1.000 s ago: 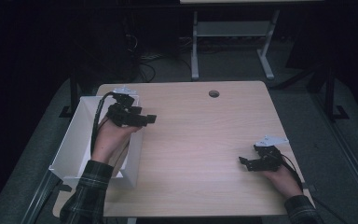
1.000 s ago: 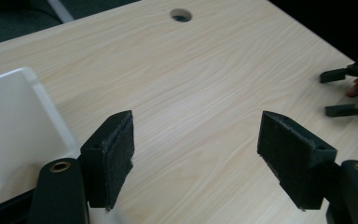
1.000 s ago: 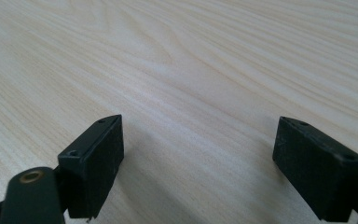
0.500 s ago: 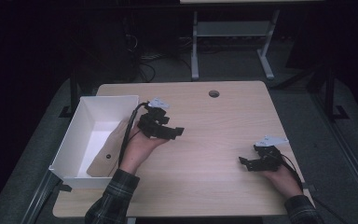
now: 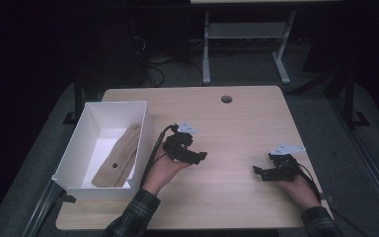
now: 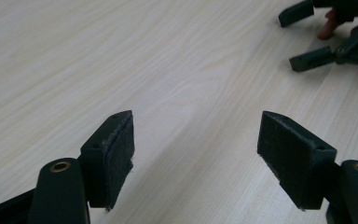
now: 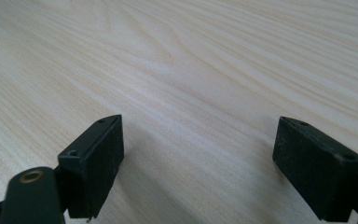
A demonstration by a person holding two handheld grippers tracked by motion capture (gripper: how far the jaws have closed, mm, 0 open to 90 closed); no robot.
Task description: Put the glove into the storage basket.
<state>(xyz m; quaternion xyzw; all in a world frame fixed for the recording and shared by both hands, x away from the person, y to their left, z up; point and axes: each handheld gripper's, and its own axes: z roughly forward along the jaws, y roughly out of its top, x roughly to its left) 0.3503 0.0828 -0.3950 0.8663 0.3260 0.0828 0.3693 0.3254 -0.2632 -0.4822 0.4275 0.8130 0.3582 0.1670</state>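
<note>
Now the left gripper (image 5: 197, 157) has moved from above the white box (image 5: 74, 160) to the surface (image 5: 237, 123), jaws spread and empty; the tan glove (image 5: 118, 158) lies inside, deposit apparently complete; right gripper (image 5: 259, 172) rests spread.

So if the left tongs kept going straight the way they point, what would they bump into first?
Probably the right tongs. From the left tongs, bare table lies ahead, and the other pair sits off to the upper right, so they might just slide past; depth is hard to judge.
</note>
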